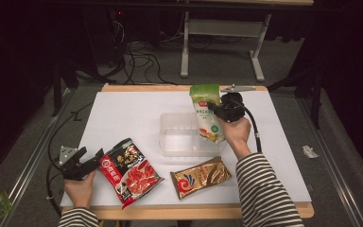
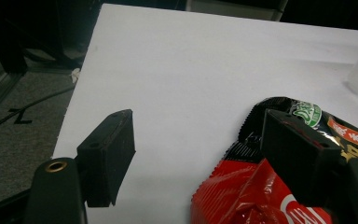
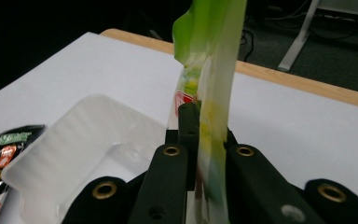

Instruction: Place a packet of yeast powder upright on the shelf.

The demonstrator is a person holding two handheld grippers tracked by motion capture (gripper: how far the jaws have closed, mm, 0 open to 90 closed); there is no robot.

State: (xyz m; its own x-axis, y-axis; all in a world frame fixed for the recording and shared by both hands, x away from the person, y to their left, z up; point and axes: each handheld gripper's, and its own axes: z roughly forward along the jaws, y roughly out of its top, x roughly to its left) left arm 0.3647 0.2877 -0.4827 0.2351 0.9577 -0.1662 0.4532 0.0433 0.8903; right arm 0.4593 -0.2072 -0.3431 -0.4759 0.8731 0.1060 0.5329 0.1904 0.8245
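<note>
On white tabletop (image 1: 123,113), clear tray (image 1: 179,137), dark room w/ floor cables (image 1: 142,61)

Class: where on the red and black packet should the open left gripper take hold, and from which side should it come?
Likely its near left edge: the red packet lies flat, so only its thin rim fits between jaws. The left gripper sits open right beside it.

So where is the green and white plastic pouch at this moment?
In the high view the green and white plastic pouch hangs upright in the right gripper, over the right end of the clear plastic tray at mid-table.
</note>
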